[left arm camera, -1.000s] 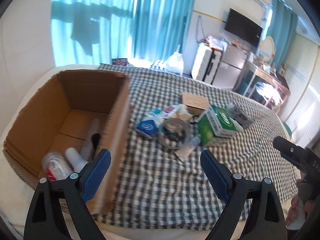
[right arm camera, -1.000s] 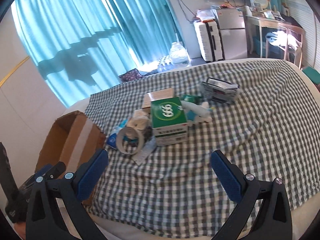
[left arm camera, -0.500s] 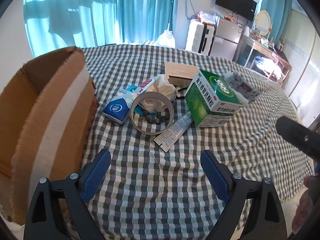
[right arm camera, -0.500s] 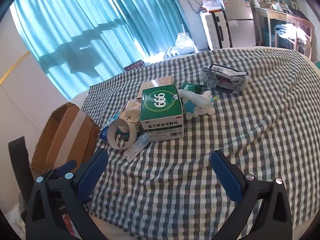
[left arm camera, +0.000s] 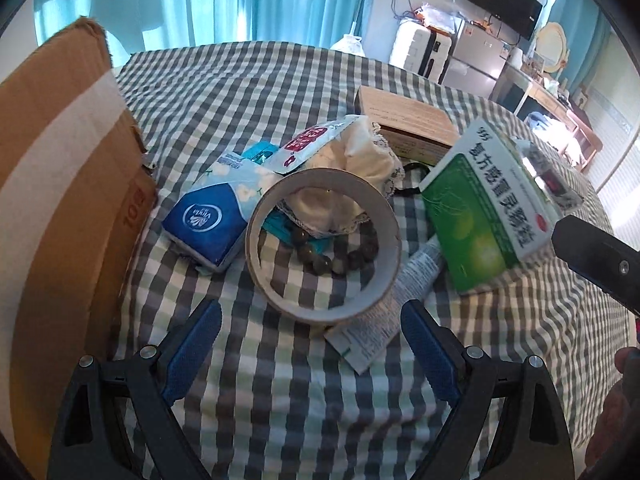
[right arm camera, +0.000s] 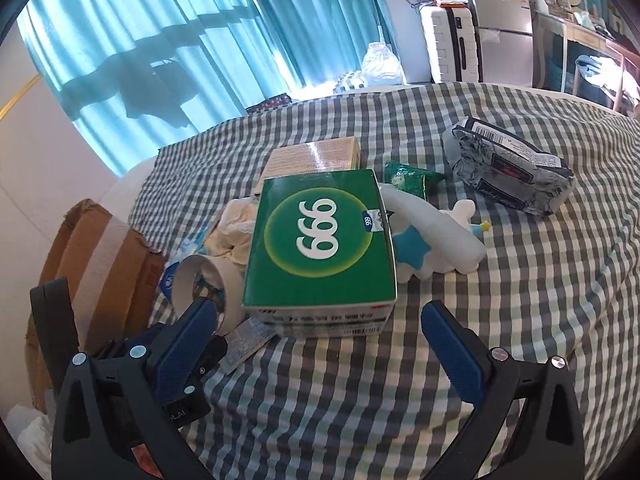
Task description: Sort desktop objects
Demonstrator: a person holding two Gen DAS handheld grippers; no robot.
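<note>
- Checked cloth (left arm camera: 280, 380) covers the bench, clutter piled on it.
- Left gripper (left arm camera: 311, 330), jaws wide and empty, has tape roll (left arm camera: 323, 242) at 12 o'clock.
- Right gripper (right arm camera: 318, 330), also spread empty, faces green box (right arm camera: 320, 248).
- Cardboard box (left arm camera: 60, 184) at 9 o'clock.

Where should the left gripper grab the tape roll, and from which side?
Pinch the near wall of the tape roll, one finger inside and one outside, coming from above at the front. The left gripper faces that rim; beads and cloth crowd the far side.

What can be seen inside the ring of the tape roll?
Inside the tape roll lie a bead bracelet, part of a cream lace cloth and checked cloth. The rest of the bracelet is hidden.
</note>
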